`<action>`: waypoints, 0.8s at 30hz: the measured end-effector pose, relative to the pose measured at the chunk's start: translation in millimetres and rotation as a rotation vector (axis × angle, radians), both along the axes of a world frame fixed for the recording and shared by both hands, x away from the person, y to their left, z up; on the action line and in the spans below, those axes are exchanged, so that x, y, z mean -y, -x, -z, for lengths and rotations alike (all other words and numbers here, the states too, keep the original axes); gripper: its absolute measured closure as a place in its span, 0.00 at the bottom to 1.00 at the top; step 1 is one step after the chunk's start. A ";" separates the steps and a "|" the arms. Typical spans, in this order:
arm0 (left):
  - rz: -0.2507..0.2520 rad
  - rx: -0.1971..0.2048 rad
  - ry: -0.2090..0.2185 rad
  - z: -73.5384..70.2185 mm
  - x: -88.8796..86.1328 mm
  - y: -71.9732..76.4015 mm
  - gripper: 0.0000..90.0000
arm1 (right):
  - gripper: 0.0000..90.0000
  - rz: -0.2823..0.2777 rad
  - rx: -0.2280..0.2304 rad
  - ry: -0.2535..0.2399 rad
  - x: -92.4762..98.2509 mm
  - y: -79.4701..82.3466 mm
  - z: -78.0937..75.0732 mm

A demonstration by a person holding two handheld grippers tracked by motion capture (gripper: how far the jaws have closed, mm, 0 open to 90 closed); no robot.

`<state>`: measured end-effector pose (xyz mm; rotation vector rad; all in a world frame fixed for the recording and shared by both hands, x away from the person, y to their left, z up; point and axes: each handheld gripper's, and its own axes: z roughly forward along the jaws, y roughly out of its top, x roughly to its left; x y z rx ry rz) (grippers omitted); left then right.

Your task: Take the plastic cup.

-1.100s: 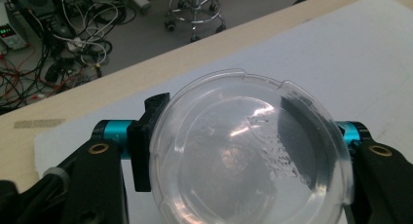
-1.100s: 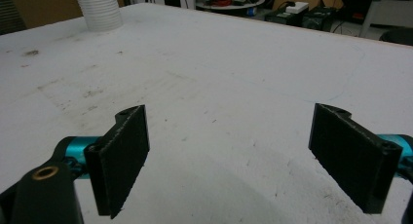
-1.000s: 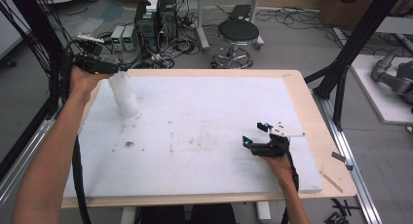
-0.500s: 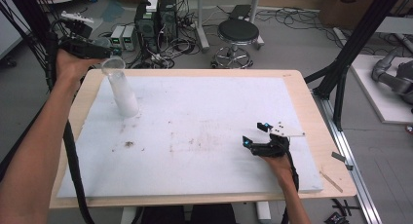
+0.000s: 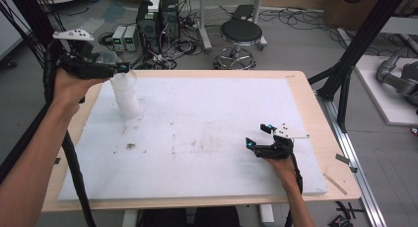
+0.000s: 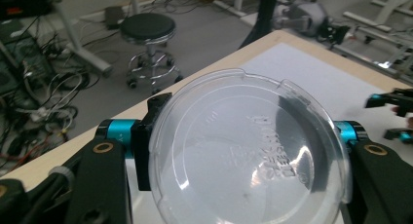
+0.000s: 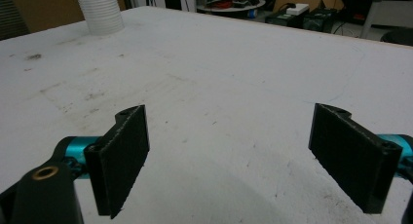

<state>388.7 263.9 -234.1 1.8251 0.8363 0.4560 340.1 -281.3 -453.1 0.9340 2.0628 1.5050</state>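
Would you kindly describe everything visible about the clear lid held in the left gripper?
The clear lid is a round disc of thin, see-through plastic with a raised rim, small notches along its upper edge and faint embossed lettering across its middle. It looks clean and whole, catching glints of light. The left gripper is shut on it, its black jaws pressing on opposite edges. In the high view the lid is held in the air above the white cup stack, apart from it.
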 end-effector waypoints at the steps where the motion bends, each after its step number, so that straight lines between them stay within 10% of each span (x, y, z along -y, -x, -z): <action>1: 0.021 0.010 0.008 1.9 2.7 4.9 0.44 | 0.16 -0.001 0.003 0.001 0.1 0.0 0.1; 24: 0.431 0.075 0.150 84.6 98.3 54.8 0.44 | 0.16 0.002 0.000 0.011 -1.4 -0.1 0.1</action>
